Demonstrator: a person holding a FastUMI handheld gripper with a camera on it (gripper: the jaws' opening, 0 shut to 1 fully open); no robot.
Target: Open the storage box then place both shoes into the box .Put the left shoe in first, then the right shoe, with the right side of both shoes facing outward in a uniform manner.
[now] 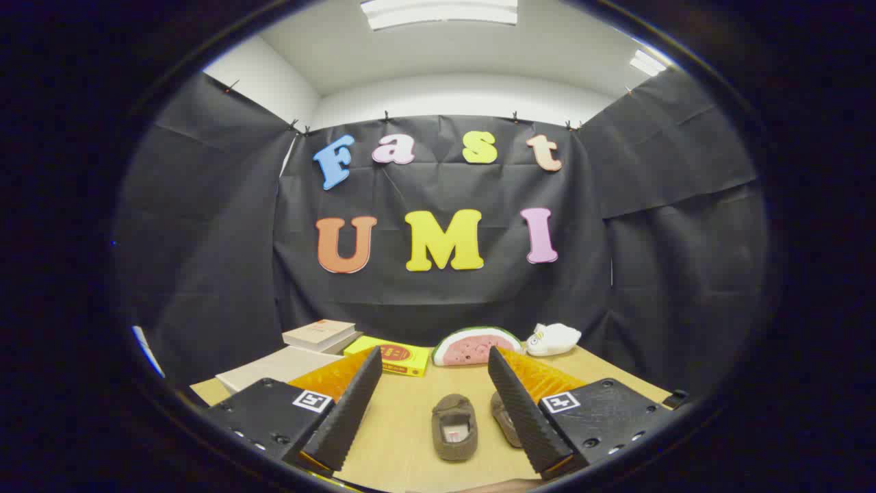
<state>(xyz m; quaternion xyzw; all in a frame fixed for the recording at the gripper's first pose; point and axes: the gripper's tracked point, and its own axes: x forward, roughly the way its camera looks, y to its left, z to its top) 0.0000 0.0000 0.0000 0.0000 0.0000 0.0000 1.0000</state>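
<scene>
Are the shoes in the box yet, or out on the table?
Out. Both shoes sit upright on the bare table, between the fingers of the open gripper; one is partly hidden behind a finger.

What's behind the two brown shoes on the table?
Beyond the brown shoes, past the open gripper, lie a watermelon-slice toy, a yellow box and a white plush. The right finger covers part of one shoe.

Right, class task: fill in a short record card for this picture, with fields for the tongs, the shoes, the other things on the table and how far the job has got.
tongs: tongs open, holding nothing
shoes: two brown shoes on the table; one shoe between the fingers, the second shoe partly behind one finger
beyond the fingers: books, yellow box, watermelon slice toy, white toy
progress: neither shoe picked up yet
</scene>
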